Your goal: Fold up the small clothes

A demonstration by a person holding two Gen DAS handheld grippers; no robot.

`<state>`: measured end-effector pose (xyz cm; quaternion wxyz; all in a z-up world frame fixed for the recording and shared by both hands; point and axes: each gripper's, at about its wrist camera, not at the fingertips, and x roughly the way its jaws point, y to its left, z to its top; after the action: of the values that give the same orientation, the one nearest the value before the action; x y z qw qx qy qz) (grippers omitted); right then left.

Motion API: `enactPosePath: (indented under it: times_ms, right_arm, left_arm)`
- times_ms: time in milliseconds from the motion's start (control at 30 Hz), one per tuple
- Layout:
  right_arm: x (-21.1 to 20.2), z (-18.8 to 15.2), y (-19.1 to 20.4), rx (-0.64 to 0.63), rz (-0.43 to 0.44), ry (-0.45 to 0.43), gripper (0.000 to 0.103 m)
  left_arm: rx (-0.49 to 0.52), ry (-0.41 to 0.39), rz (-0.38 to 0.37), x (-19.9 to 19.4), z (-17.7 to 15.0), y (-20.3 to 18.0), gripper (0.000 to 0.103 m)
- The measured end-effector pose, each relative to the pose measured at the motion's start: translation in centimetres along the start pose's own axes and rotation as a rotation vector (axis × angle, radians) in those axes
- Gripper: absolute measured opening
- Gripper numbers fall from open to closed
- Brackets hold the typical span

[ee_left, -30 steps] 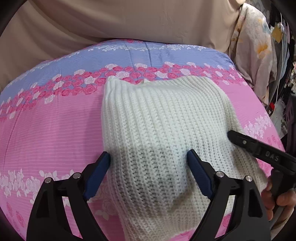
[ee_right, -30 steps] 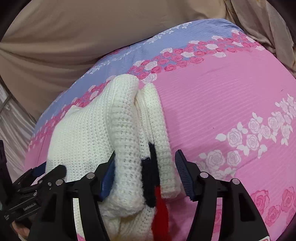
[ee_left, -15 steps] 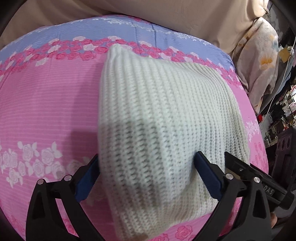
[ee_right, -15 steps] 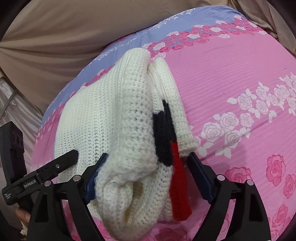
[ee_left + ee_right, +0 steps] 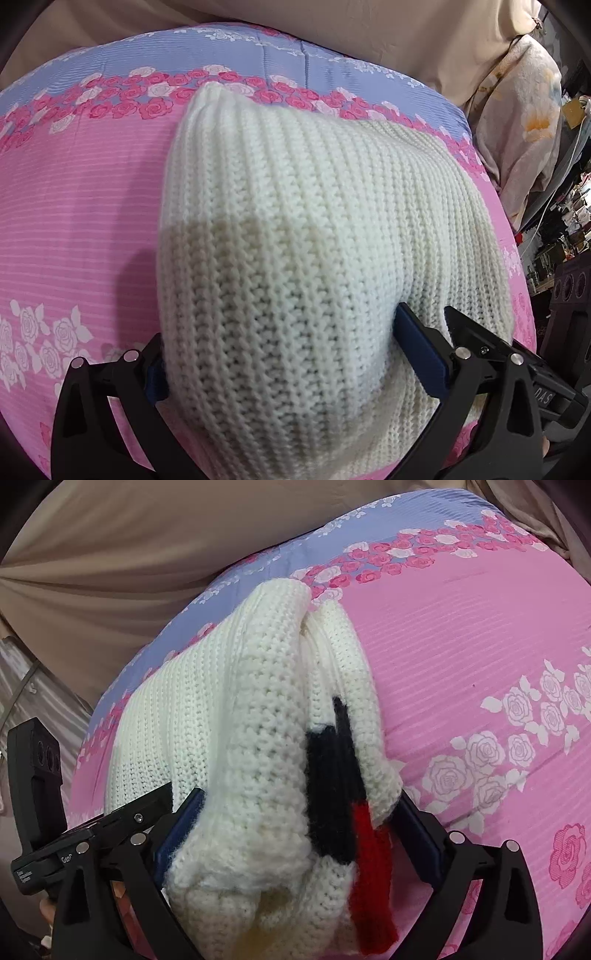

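Note:
A folded white knit sweater (image 5: 295, 240) lies on a pink and lilac rose-print bedsheet (image 5: 74, 206). My left gripper (image 5: 284, 365) is open, its blue-padded fingers (image 5: 417, 350) straddling the near end of the sweater. In the right wrist view the sweater (image 5: 258, 720) shows its stacked edge with a black and red patch (image 5: 343, 797). My right gripper (image 5: 295, 834) is open, its fingers on either side of that thick edge. Each gripper shows at the other's side (image 5: 37, 812).
Beige fabric (image 5: 110, 554) rises behind the bed. A floral cloth (image 5: 524, 129) hangs at the right, with cluttered shelves (image 5: 554, 240) beyond it. Bare sheet (image 5: 480, 664) lies to the right of the sweater.
Both grippers have pushed forward and lower over the sweater's near end. The sweater now fills the gap between each pair of fingers. The jaws stay open.

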<state>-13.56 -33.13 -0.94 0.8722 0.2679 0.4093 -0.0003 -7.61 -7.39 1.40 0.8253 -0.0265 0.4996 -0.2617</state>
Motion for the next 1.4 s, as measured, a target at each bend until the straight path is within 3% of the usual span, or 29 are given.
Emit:
enactPosePath:
  times_ms: [33, 67, 133, 233, 333, 500, 633, 767, 900, 1033, 1133, 1167, 1200, 1233, 1267, 1300, 1400]
  right_arm:
    - [-0.1, 0.0, -0.1, 0.006, 0.005, -0.001, 0.078]
    - [-0.2, 0.0, -0.2, 0.018, 0.028, 0.006, 0.075]
    - [-0.4, 0.0, -0.2, 0.027, 0.063, 0.007, 0.058]
    - [-2.0, -0.3, 1.3, -0.029, 0.028, -0.034, 0.048]
    - [-4.6, -0.6, 2.9, -0.074, 0.038, -0.105, 0.046]
    - [-10.9, -0.5, 6.2, -0.155, 0.063, -0.284, 0.045]
    - [-16.3, -0.2, 10.4, -0.266, 0.108, -0.475, 0.045]
    - [-18.7, 2.6, 14.9, -0.352, 0.201, -0.6, 0.046]
    - [-16.6, 6.3, 18.8, -0.396, 0.258, -0.625, 0.05]
    - [-8.3, 10.4, 19.8, -0.352, 0.255, -0.508, 0.058]
    - [1.8, 11.7, 18.4, -0.282, 0.174, -0.317, 0.06]
    - [5.1, 11.5, 17.5, -0.258, 0.1, -0.253, 0.058]
    - [7.1, 11.0, 16.4, -0.236, 0.042, -0.215, 0.049]
    - [8.1, 10.3, 15.2, -0.2, 0.028, -0.186, 0.045]
    - [7.9, 9.9, 14.3, -0.171, 0.06, -0.184, 0.045]
    - [7.3, 9.6, 13.7, -0.146, 0.097, -0.198, 0.047]
    - [5.6, 10.6, 14.4, -0.163, 0.066, -0.247, 0.062]
  left_arm:
    - [-0.004, 0.003, -0.009, 0.0, 0.1, 0.0, 0.098]
    - [-0.004, 0.007, -0.037, -0.2, 0.2, 0.0, 0.095]
    - [-0.007, -0.011, -0.064, -1.0, 0.3, 0.1, 0.081]
    - [0.025, -0.035, -0.103, -2.6, 0.5, -0.3, 0.057]
    - [0.072, -0.065, -0.162, -4.9, 0.7, -1.1, 0.045]
    - [0.156, -0.183, -0.281, -11.2, 1.1, -2.6, 0.044]
    - [0.259, -0.368, -0.33, -18.0, 1.8, -3.2, 0.045]
    - [0.335, -0.565, -0.306, -24.4, 3.0, -2.7, 0.045]
    - [0.34, -0.659, -0.25, -26.4, 6.3, -0.4, 0.048]
    - [0.301, -0.615, -0.147, -23.0, 10.0, 3.7, 0.054]
    - [0.201, -0.464, -0.083, -15.4, 12.7, 8.5, 0.066]
    - [0.143, -0.39, -0.061, -11.9, 13.1, 10.9, 0.065]
    - [0.071, -0.319, -0.028, -9.0, 13.1, 13.2, 0.063]
    - [0.003, -0.268, -0.022, -7.2, 12.7, 15.2, 0.06]
    - [-0.068, -0.231, -0.069, -6.1, 12.0, 17.5, 0.058]
    - [-0.114, -0.244, -0.116, -6.3, 11.3, 19.0, 0.059]
    - [-0.171, -0.307, -0.176, -8.4, 10.8, 21.5, 0.07]
